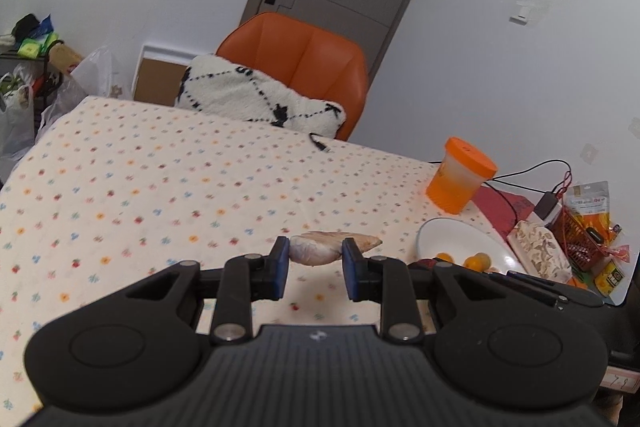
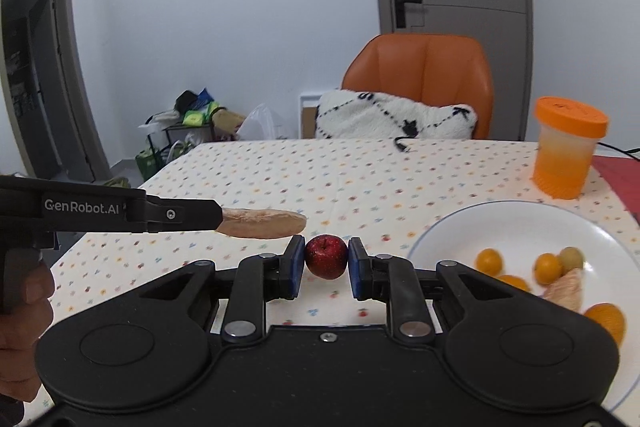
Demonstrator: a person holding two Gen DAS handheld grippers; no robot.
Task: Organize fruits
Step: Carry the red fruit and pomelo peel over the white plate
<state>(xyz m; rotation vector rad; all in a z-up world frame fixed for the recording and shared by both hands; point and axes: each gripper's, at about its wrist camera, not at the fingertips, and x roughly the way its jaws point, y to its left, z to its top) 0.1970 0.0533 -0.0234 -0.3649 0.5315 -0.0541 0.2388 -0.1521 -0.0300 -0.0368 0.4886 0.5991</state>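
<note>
From the left wrist, the left gripper (image 1: 315, 255) pinches a pale peeled citrus segment (image 1: 332, 246) between its blue pads; the jaws are closed to the segment's width, and its pointed end sticks out past the right finger. The piece hangs above the dotted tablecloth (image 1: 160, 179). Right of the claw and just beyond it sits a white plate (image 1: 452, 235) holding small orange fruits (image 1: 476, 261).

From the right wrist, the right gripper (image 2: 326, 259) clamps a small red apple (image 2: 326, 256) at its fingertips, jaws narrowed to the apple's sides, above the cloth. Left of this claw, near its tips, the other gripper holds the segment. The plate lies to the right, with orange fruits, a greenish one and another segment in it.
</note>
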